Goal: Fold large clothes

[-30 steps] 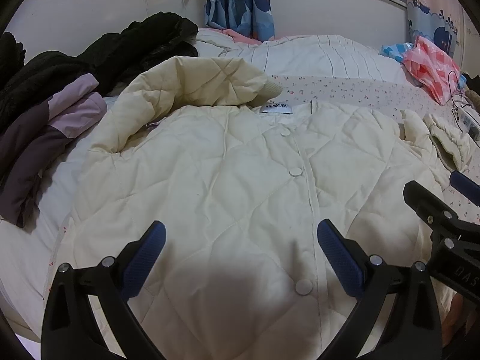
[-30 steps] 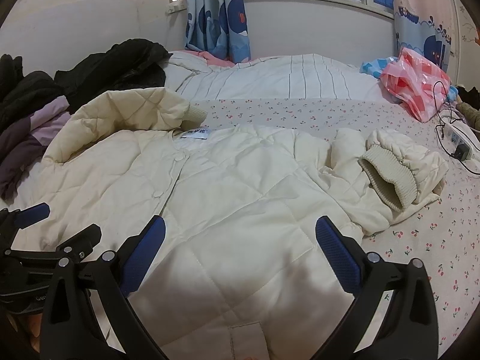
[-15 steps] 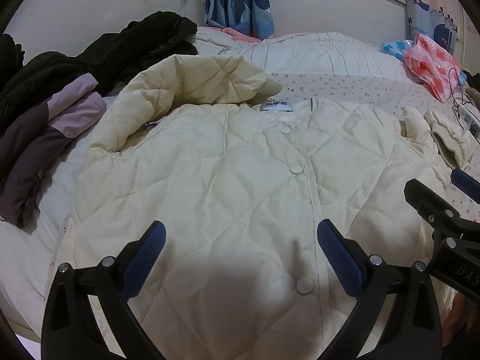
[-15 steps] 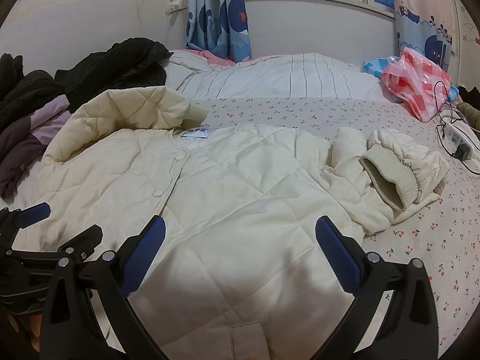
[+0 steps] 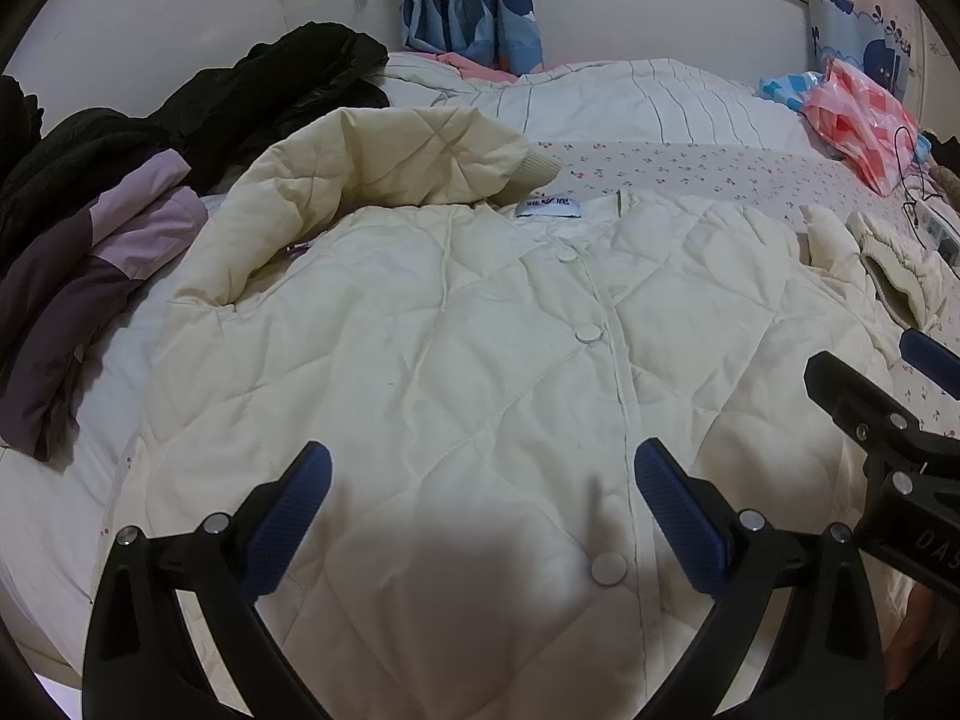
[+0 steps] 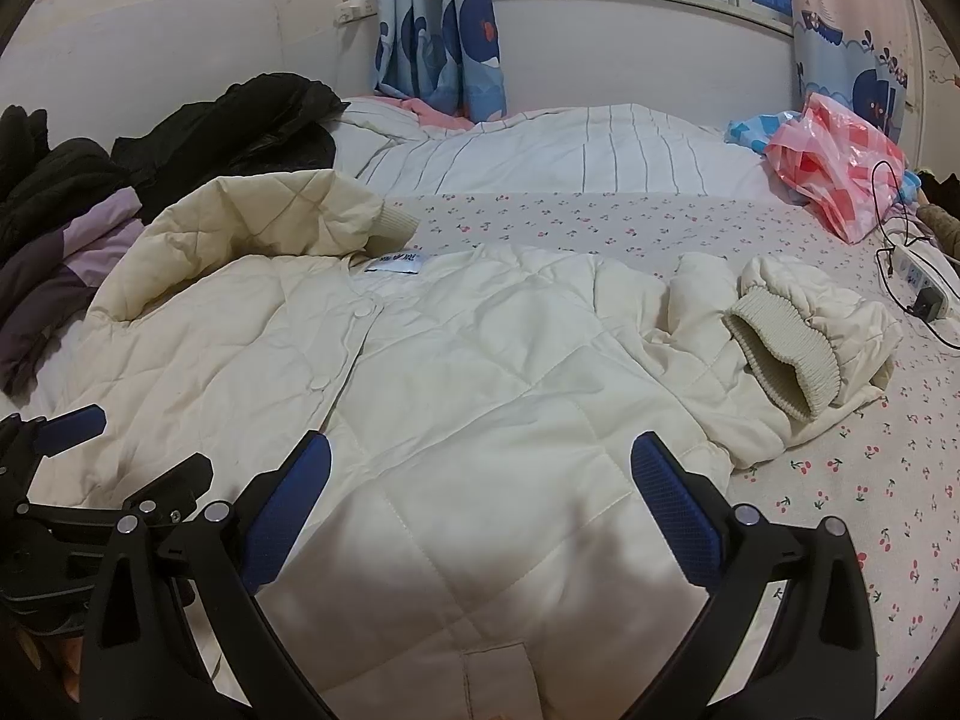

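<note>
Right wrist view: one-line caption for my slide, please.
Open right gripper above a cream quilted jacket spread on the bed, one sleeve bunched.

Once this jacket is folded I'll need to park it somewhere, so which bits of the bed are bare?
Floral sheet lies bare between the cream jacket and the striped duvet, and again near its ribbed cuff. The dark clothes pile crowds one side; the pink bag and power strip crowd the far corner.

The jacket (image 5: 420,372) is lying spread on the bed (image 6: 840,480). Dark clothes (image 5: 90,228) are sitting piled to its left, a plastic bag (image 6: 840,168) lying behind to the right, beside a power strip (image 6: 918,282).
</note>
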